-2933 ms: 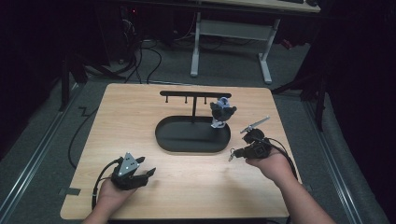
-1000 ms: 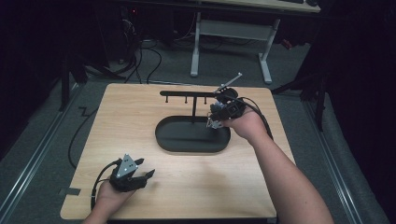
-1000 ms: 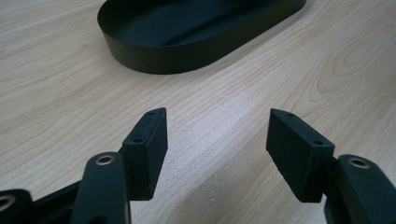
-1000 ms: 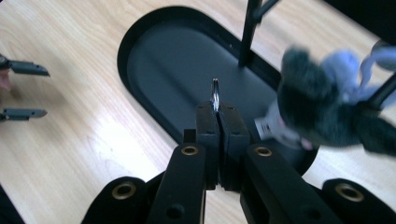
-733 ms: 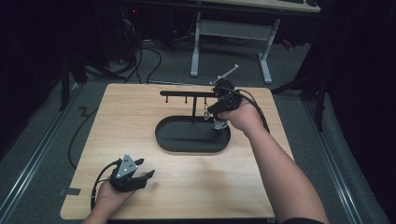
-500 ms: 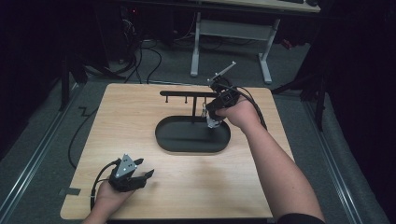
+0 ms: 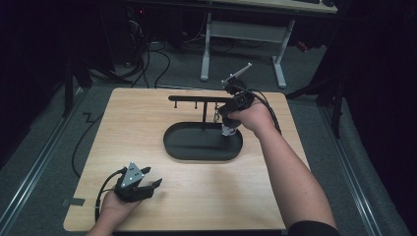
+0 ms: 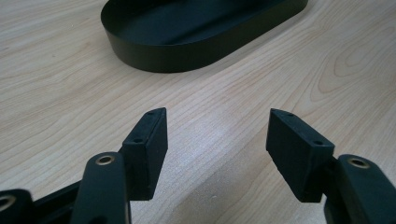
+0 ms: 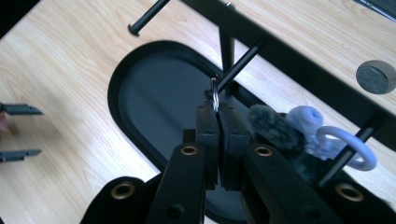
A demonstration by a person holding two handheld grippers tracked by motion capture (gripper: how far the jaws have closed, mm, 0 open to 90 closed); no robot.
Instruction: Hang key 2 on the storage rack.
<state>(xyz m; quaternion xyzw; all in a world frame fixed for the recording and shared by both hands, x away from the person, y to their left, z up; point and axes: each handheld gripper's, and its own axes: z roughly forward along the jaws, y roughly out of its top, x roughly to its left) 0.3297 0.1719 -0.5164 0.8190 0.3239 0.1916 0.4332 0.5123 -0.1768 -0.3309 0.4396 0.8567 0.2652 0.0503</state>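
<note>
While the wooden desk (image 7: 147,123) carried the black oval tray (image 7: 201,145) with its peg rack (image 7: 196,99), the right tongs (image 9: 217,116) were clamped on a small metal ring (image 9: 214,95) at a peg tip, a fluffy keychain (image 9: 289,128) dangling beside; left tongs (image 8: 215,135) rested apart on the desk.

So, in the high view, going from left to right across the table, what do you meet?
Left gripper, open, near the front edge → black tray → right gripper, fingers shut on a small ring at the rack.
</note>
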